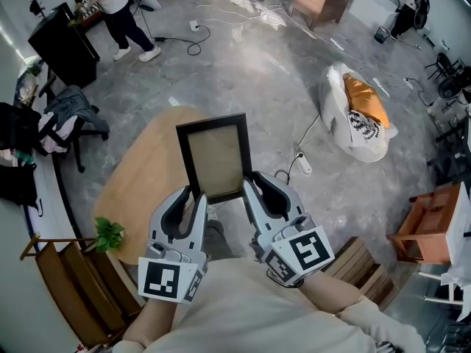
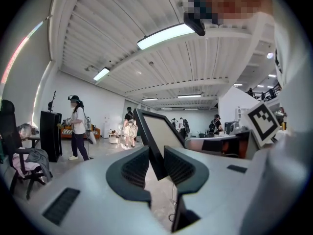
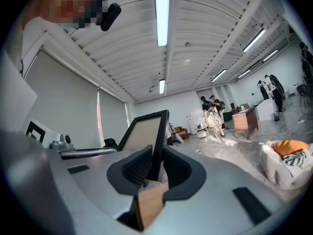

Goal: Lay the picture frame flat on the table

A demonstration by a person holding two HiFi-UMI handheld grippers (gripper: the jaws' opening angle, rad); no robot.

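A black picture frame [image 1: 213,157] with a tan panel is held in the air over the near edge of a light wooden table [image 1: 140,175], its face toward the head camera. My left gripper [image 1: 195,197] is shut on the frame's lower left corner. My right gripper [image 1: 249,190] is shut on its lower right corner. In the left gripper view the frame [image 2: 157,131] rises tilted out of the left gripper [image 2: 156,166], whose jaws pinch its edge. In the right gripper view the frame [image 3: 146,133] stands in the right gripper [image 3: 155,166], with pale wood showing below the jaws.
A small green plant [image 1: 110,234] sits at the table's near left edge. An office chair with clothes [image 1: 70,120] stands to the left. On the floor to the right lie a white bag with an orange cushion [image 1: 357,116], a power strip [image 1: 303,165] and a wooden crate [image 1: 427,223]. A person [image 1: 121,13] stands far back.
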